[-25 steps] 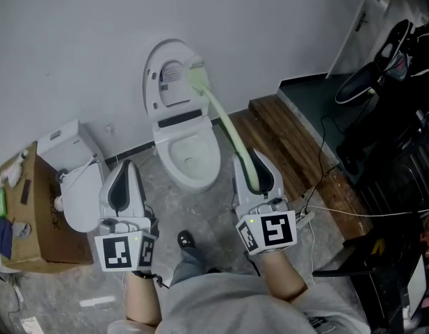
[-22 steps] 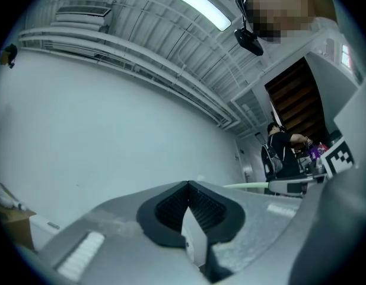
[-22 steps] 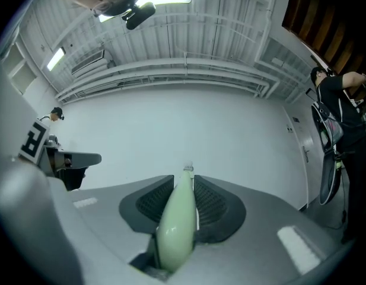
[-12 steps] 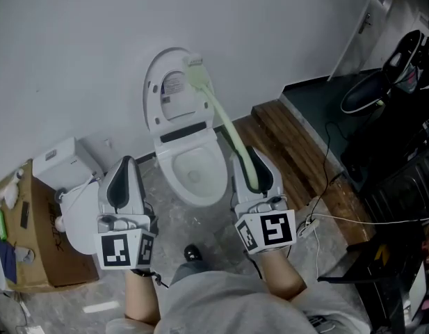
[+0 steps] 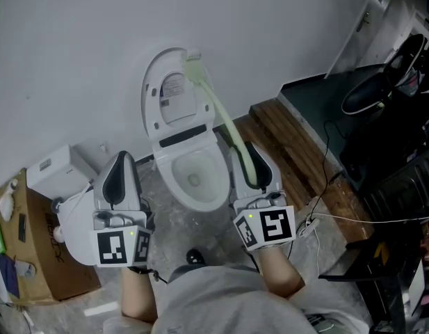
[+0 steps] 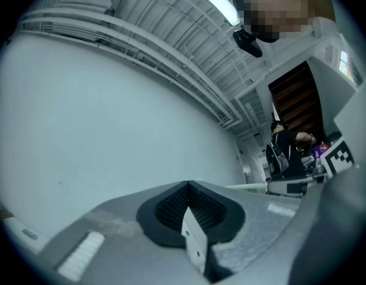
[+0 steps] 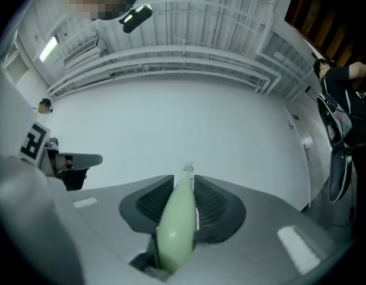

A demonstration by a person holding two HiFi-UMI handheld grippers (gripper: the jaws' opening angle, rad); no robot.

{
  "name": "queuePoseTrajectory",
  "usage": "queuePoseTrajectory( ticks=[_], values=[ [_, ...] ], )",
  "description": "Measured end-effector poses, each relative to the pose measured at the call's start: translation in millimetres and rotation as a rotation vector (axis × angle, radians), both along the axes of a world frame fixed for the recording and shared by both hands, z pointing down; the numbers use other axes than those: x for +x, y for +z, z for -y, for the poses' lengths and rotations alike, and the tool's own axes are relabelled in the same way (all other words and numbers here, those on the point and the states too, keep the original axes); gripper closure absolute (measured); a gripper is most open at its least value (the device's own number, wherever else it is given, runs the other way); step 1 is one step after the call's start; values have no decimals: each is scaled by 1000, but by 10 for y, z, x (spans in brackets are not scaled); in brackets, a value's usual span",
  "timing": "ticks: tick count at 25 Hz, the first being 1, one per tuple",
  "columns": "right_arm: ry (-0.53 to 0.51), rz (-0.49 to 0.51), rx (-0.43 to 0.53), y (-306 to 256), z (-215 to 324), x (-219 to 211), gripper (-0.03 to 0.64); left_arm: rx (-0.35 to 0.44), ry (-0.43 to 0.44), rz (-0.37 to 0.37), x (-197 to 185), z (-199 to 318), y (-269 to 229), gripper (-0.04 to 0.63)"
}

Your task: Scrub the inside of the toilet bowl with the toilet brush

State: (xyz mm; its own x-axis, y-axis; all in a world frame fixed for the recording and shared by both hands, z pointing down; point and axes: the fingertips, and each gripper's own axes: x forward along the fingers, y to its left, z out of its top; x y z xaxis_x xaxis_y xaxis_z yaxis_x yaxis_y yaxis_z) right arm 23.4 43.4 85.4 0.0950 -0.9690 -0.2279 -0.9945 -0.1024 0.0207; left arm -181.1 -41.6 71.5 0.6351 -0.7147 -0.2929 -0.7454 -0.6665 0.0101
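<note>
A white toilet stands against the wall with its lid (image 5: 165, 89) raised and its bowl (image 5: 193, 176) open. My right gripper (image 5: 253, 164) is shut on the pale green toilet brush (image 5: 221, 113), whose handle (image 7: 177, 227) runs up between the jaws. The brush head (image 5: 195, 67) hangs in the air beside the raised lid, above the bowl. My left gripper (image 5: 119, 172) is left of the bowl, shut with nothing in it. In the left gripper view the left gripper (image 6: 188, 209) points up at the wall and ceiling.
A second white toilet (image 5: 75, 214) and a cardboard box (image 5: 33, 249) sit at the left. A wooden step (image 5: 290, 145) and cables (image 5: 325, 214) lie right of the bowl. Dark equipment (image 5: 395, 152) fills the far right. My shoe (image 5: 193, 257) is on the floor below the bowl.
The view has shifted so the toilet sits closer and more central between my grippers. The brush stays gripped and pointed up by the lid.
</note>
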Motion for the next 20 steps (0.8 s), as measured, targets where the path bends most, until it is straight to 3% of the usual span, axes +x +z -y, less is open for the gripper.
queuePoseTrajectory(
  ticks=[11,20],
  values=[
    [7,27,-61,272,401,-31,512,-35,16,19,-43,400,185,592],
    [-18,98,-235,983,741,36,512,-110,5,40,19,733,518,592]
  ],
)
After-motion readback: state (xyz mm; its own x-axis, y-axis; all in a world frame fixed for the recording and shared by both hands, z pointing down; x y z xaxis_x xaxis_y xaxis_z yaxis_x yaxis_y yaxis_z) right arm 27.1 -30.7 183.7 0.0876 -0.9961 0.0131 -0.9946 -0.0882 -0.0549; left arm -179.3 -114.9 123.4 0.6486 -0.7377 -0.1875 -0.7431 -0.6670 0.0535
